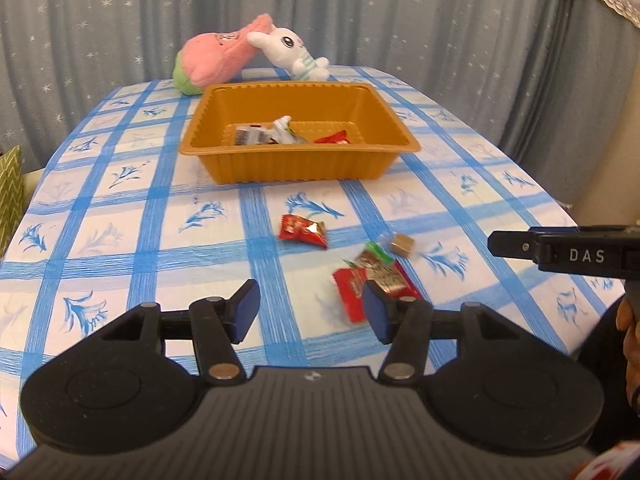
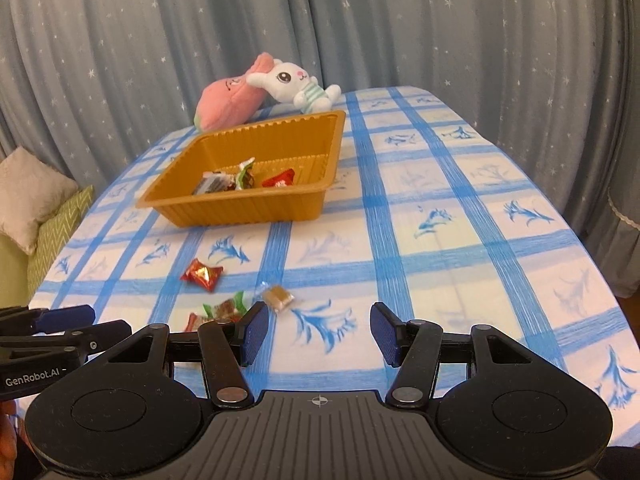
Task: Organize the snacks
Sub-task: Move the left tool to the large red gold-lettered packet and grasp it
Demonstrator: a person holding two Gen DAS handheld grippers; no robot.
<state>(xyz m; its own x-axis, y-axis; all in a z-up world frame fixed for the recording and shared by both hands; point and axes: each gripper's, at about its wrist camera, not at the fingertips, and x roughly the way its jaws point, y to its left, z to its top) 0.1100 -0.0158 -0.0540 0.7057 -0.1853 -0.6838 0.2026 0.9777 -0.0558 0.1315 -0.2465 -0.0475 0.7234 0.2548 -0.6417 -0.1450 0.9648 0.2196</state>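
Observation:
An orange plastic tray (image 1: 300, 162) (image 2: 240, 212) stands mid-table and holds several wrapped snacks (image 1: 276, 134) (image 2: 236, 180). In front of it, loose on the blue-checked cloth, lie a red candy (image 1: 303, 231) (image 2: 203, 275), a brown caramel cube (image 1: 402, 245) (image 2: 279, 297), a green-and-brown wrapper (image 1: 372, 258) (image 2: 228, 308) and a flat red packet (image 1: 348, 294). My left gripper (image 1: 310, 300) hovers open just short of the red packet, its right pad by the packet's edge and nothing between the pads. My right gripper (image 2: 319, 320) is open and empty, with the caramel just left of its left pad.
A pink plush (image 1: 216, 60) (image 2: 232, 100) and a white rabbit plush (image 1: 288, 50) (image 2: 296, 84) lie behind the tray against a starred grey curtain. A cushion (image 2: 28, 192) on a green seat sits past the table's left edge. A hand (image 1: 628, 320) shows at the right.

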